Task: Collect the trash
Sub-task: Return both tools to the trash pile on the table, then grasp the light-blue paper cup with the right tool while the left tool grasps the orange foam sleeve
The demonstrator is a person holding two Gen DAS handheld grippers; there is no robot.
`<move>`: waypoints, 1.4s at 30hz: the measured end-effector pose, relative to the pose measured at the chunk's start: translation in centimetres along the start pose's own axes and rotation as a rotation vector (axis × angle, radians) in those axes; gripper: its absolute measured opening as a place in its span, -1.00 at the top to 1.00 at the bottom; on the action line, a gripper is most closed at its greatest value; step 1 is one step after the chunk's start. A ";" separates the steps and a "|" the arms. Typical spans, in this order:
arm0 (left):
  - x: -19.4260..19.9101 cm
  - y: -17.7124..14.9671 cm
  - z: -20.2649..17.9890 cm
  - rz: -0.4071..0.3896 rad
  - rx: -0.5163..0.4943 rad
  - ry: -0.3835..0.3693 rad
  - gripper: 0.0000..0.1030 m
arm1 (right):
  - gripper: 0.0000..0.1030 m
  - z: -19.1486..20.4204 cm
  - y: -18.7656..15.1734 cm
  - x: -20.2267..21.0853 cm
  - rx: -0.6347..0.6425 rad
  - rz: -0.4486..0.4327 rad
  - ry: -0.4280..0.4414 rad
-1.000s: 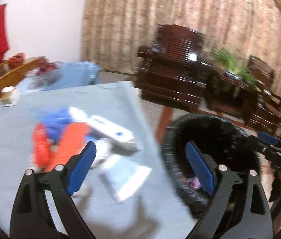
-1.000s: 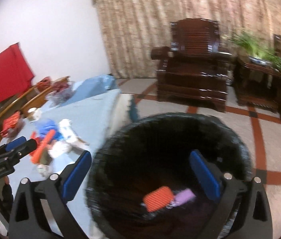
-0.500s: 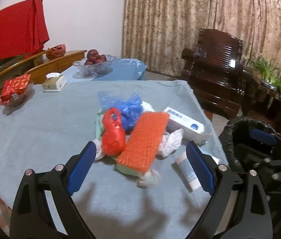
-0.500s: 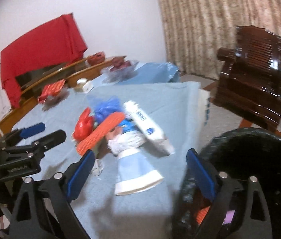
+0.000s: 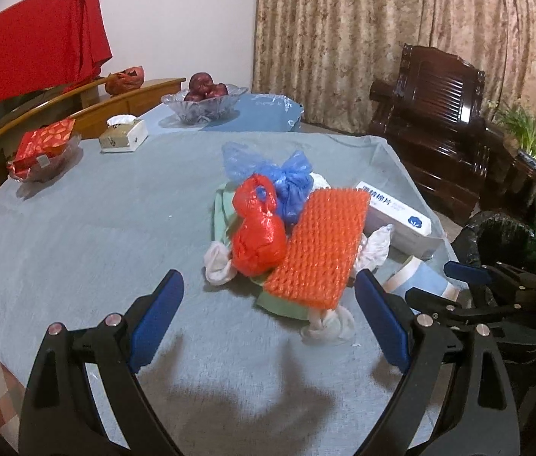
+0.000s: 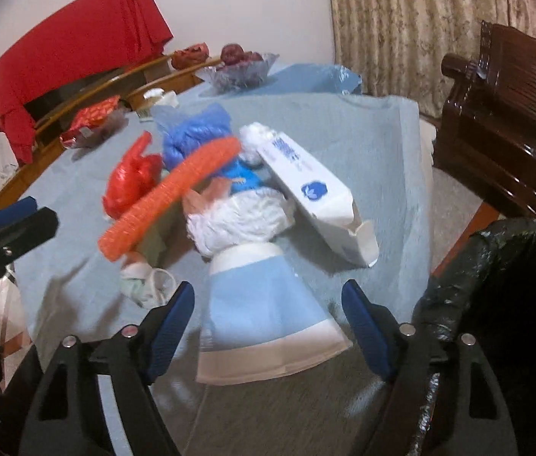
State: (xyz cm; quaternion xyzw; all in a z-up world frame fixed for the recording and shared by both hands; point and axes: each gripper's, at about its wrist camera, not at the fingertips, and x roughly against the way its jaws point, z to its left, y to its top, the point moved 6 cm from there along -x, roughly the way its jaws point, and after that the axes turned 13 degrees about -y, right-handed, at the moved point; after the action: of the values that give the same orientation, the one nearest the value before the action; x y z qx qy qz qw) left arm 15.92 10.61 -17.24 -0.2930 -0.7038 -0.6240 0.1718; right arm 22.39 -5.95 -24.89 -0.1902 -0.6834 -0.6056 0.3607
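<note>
Right wrist only: pale-blue paper cup (image 6: 268, 304) between closing right hand-held gripper (image 6: 268, 319); left hand-held gripper (image 5: 268, 319) spread, empty.

The white box (image 5: 397, 216), at three o'clock of the trash pile, bears blue Chinese characters "酒精棉片" and a blue cotton-flower logo.

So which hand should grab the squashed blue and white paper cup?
Probably the right. The right hand-held gripper faces the blue and white cup, which lies between its closing jaws, untouched. The left hand-held gripper faces the orange mesh pad instead.
</note>
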 end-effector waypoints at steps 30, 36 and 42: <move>-1.1 -1.2 1.6 0.029 0.041 0.006 -0.72 | 0.05 3.1 -0.7 0.9 0.072 0.043 0.123; -1.6 -1.5 0.9 0.041 0.020 -0.008 -0.64 | 0.05 1.7 0.4 1.9 0.010 0.016 0.106; -3.3 -0.8 -0.5 0.043 -0.010 -0.022 -0.59 | 0.05 0.4 1.9 2.4 -0.016 -0.014 0.084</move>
State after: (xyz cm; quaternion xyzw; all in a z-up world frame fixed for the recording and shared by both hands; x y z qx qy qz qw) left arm 17.89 9.43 -19.83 -0.3155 -0.6960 -0.6206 0.1760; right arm 22.00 -5.60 -21.90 -0.1626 -0.6641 -0.6210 0.3833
